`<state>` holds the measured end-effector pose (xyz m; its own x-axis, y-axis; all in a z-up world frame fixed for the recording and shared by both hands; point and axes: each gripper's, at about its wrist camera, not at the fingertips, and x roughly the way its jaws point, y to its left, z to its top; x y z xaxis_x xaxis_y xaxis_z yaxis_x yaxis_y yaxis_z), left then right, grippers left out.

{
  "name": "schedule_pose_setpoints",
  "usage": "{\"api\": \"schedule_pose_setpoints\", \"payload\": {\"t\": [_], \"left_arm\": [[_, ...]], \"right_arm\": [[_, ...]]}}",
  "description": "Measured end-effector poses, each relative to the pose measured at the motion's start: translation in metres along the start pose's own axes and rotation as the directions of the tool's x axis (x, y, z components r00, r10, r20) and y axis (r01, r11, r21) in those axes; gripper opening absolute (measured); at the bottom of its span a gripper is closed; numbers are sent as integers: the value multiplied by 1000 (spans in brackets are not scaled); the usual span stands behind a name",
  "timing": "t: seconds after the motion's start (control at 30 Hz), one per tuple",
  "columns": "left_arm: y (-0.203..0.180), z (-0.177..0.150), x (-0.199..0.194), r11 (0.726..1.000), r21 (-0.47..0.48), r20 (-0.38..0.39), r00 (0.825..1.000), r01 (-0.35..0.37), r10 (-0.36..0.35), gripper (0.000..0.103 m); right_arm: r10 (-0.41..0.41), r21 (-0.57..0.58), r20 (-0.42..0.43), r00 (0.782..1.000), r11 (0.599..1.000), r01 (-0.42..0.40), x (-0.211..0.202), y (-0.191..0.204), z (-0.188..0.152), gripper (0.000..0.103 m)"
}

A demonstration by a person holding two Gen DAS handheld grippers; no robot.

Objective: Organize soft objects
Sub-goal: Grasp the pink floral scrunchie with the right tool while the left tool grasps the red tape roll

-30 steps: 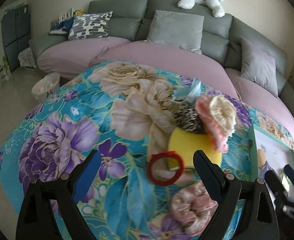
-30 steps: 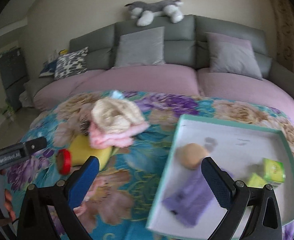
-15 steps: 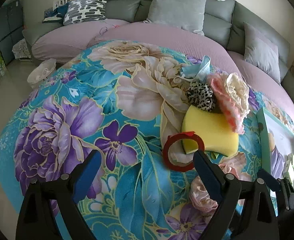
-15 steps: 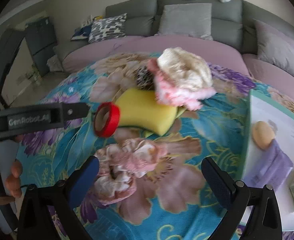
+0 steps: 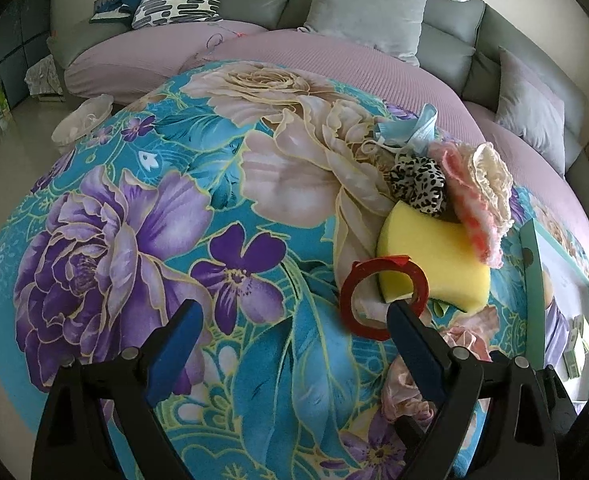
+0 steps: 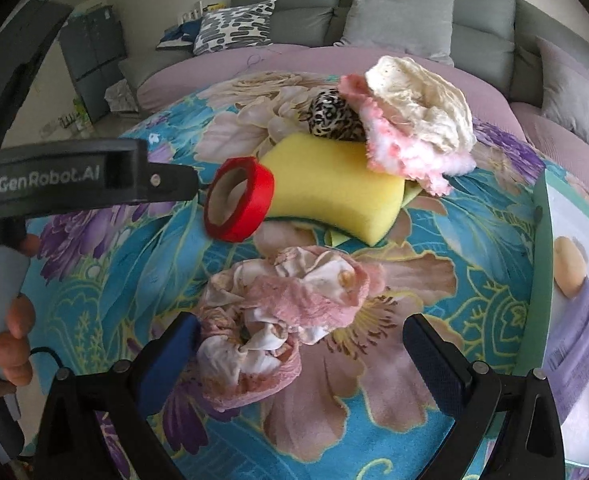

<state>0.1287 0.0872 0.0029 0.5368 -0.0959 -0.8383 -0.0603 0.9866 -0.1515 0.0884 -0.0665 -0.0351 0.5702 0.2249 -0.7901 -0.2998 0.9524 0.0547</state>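
On the floral tablecloth lie a yellow sponge (image 6: 334, 184), a red tape roll (image 6: 240, 200) leaning on it, a leopard scrunchie (image 6: 332, 114), a pink-and-cream knit piece (image 6: 418, 120) and a crumpled pink satin scrunchie (image 6: 278, 320). My right gripper (image 6: 302, 352) is open, low over the pink scrunchie, which lies between its fingers. My left gripper (image 5: 294, 344) is open and empty, its right finger just short of the tape roll (image 5: 384, 298). A light-blue fabric piece (image 5: 410, 132) lies beyond the leopard scrunchie (image 5: 416, 184).
A green-rimmed white tray (image 6: 540, 272) at the right holds a purple cloth (image 6: 586, 332), a tan round object (image 6: 570, 268) and small green packets. A grey-and-pink sofa (image 5: 334, 48) with cushions runs behind the table. A white basket (image 5: 82, 118) stands on the floor at left.
My right gripper swung left from over the tray and came down around the pink scrunchie. My left gripper moved forward and lower toward the tape roll. Both stayed open.
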Motion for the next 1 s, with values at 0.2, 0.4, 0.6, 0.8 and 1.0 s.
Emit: {"api": "schedule_pose_setpoints", "payload": {"t": [0.2,0.4,0.6,0.8,1.0], "left_arm": [[-3,0,-1,1000,9,3,1000,7,-7,94],[-9,0,-1,1000,22,-2,1000,17,-17,94],[-19,-1,-2,997,58,6,999,52,-53,94],[-25,-3,6,994,60,-10,996,91,-91,94],[-30,-6,22,992,50,-30,993,120,-118,93]], "right_arm": [[-26,5,10,1000,1000,26,-1,-3,3,97],[-54,47,19,998,997,53,-5,-18,6,80],[-38,49,33,999,998,37,-10,-20,6,60],[-36,91,46,998,995,31,-14,-31,8,35],[-37,132,38,999,991,32,-16,-45,7,27]]}}
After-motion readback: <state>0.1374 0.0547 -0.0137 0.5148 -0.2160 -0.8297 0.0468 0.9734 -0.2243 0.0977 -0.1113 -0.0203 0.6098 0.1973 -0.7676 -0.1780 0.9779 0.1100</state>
